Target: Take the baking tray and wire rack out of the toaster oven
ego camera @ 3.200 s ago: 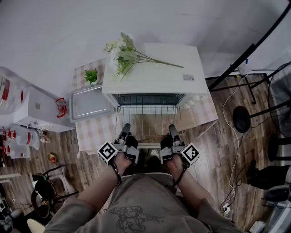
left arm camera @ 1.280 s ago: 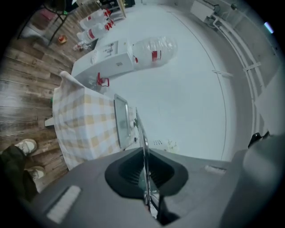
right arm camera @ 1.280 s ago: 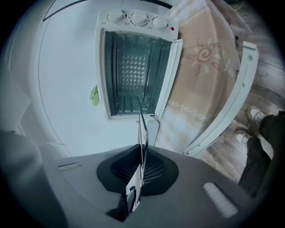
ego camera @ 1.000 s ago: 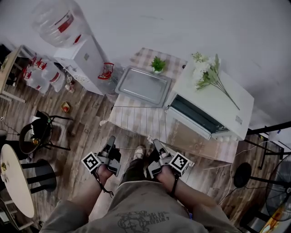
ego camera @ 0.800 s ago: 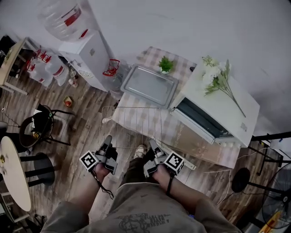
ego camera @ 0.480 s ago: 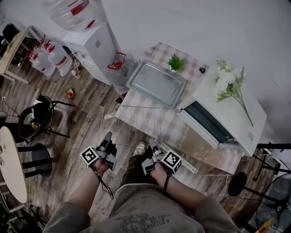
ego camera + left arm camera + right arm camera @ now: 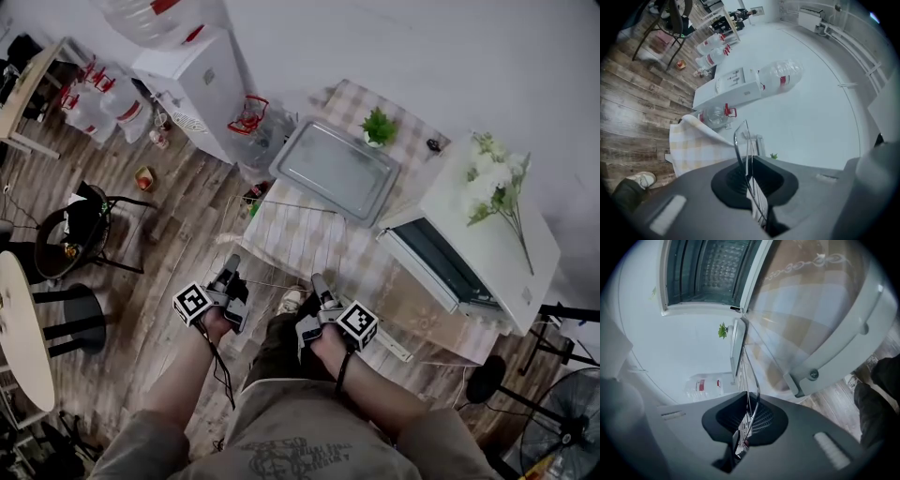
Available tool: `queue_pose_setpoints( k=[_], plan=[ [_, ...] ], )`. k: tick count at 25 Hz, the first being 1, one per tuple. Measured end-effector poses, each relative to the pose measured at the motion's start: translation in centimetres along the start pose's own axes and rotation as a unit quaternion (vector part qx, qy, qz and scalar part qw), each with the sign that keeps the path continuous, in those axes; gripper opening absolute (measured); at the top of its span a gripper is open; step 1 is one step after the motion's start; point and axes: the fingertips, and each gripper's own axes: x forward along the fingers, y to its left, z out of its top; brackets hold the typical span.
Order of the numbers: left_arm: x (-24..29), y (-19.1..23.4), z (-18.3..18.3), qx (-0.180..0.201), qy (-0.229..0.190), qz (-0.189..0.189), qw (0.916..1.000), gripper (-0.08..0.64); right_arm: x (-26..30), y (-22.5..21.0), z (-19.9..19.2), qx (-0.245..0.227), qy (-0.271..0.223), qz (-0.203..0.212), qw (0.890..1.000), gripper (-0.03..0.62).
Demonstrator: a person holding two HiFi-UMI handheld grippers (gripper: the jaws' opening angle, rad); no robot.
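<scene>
While both pairs of jaws pinch shut on its near rim, the wire rack is out of the toaster oven!
Left gripper and right gripper hold it over the checked table. The baking tray lies flat there beside a potted plant, and the oven door hangs open.

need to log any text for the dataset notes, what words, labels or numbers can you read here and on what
No text can be read in any view.
water bottle: red label, print too blurred to read.
toaster oven: small sticker on its top, too small to read.
shirt: printed graphic, illegible.
marker cubes: black-and-white square patterns, no words.
</scene>
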Motion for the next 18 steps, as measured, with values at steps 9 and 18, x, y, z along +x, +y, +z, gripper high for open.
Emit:
queue_pose_setpoints(
  k=[9, 18],
  plan=[
    [3.0, 2.7, 2.9, 0.025, 0.007, 0.043, 0.9987, 0.025, 2.6, -1.3, -0.5, 0.041, 0.010, -0.036, 0.998, 0.065],
    [6.1, 3.3, 4.4, 0.045, 0.013, 0.048, 0.9978, 0.049, 2.7, -1.5, -1.7, 0.053, 0.042, -0.064, 0.996, 0.119]
  ],
)
